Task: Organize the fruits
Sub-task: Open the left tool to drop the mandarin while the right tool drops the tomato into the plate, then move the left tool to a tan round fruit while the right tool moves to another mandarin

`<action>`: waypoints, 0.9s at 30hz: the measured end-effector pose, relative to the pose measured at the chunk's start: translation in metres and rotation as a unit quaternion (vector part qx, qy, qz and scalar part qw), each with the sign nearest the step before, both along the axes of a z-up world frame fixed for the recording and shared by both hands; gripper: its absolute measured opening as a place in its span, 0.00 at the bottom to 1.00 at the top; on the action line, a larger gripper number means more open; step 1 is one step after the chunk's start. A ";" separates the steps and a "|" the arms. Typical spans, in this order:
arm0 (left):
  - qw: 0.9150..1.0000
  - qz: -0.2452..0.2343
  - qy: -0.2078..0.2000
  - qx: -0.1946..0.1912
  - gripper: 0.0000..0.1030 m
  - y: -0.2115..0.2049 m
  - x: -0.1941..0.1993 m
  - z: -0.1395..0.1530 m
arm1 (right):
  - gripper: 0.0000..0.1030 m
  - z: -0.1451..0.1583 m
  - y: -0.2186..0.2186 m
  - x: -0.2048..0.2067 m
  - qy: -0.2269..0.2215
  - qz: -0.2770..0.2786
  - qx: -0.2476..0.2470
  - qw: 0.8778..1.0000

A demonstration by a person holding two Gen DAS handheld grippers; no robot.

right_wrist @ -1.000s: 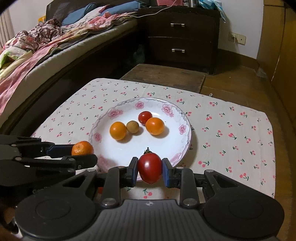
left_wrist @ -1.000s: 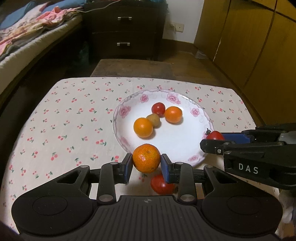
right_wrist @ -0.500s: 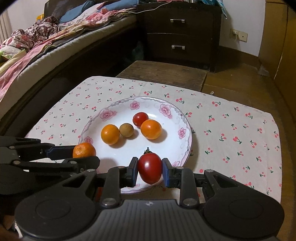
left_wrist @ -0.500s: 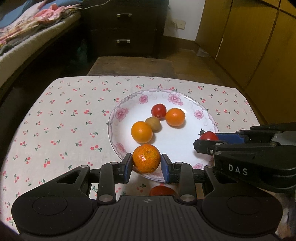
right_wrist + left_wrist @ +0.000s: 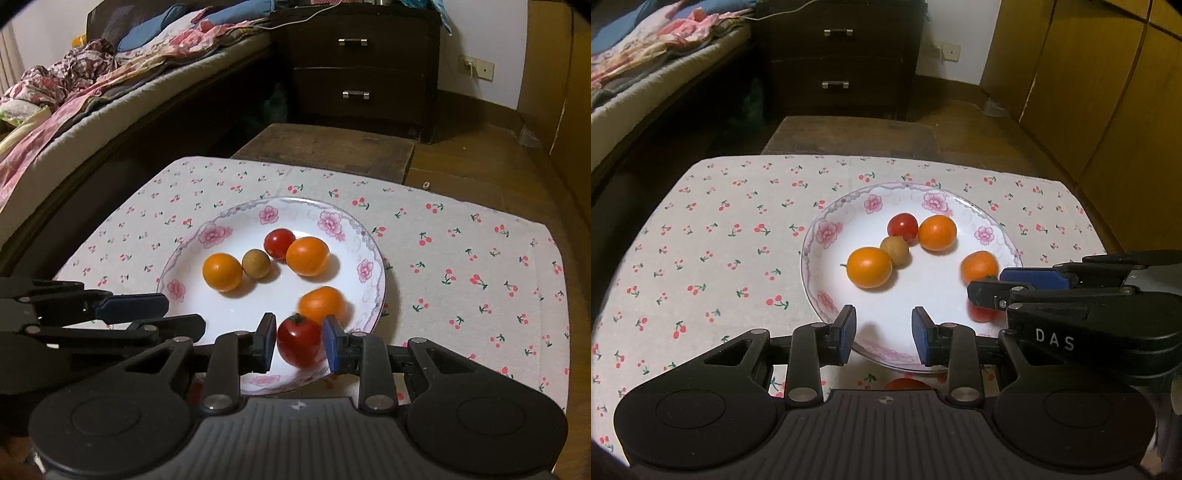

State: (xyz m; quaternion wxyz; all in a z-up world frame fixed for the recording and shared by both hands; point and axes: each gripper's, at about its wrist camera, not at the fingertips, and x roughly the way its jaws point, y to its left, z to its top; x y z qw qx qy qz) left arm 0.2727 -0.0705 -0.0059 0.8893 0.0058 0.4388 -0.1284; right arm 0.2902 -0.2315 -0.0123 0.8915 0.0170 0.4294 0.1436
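Observation:
My left gripper hovers open over the near rim of the flowered plate, with nothing between its blue pads. The mandarin it carried lies blurred on the plate's right side, also seen as the mandarin. My right gripper hangs over the same rim. A red tomato shows between its pads, blurred and slightly low. In the left wrist view that tomato appears below the right gripper, apparently dropping free. Two oranges, a small brown fruit and a cherry tomato rest on the plate.
Another red tomato lies on the cherry-print tablecloth, half hidden under my left gripper. Beyond the table stand a low wooden bench, a dark drawer chest, a bed on the left and wooden cupboards on the right.
The mandarin left my left gripper and rolled to the plate's right side. The tomato has sunk a little between the right pads. Both grippers came slightly forward over the plate.

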 end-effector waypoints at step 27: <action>1.000 0.009 -0.002 -0.016 0.42 0.023 -0.027 0.014 | 0.28 0.022 0.006 -0.039 -0.008 0.004 0.012 1.000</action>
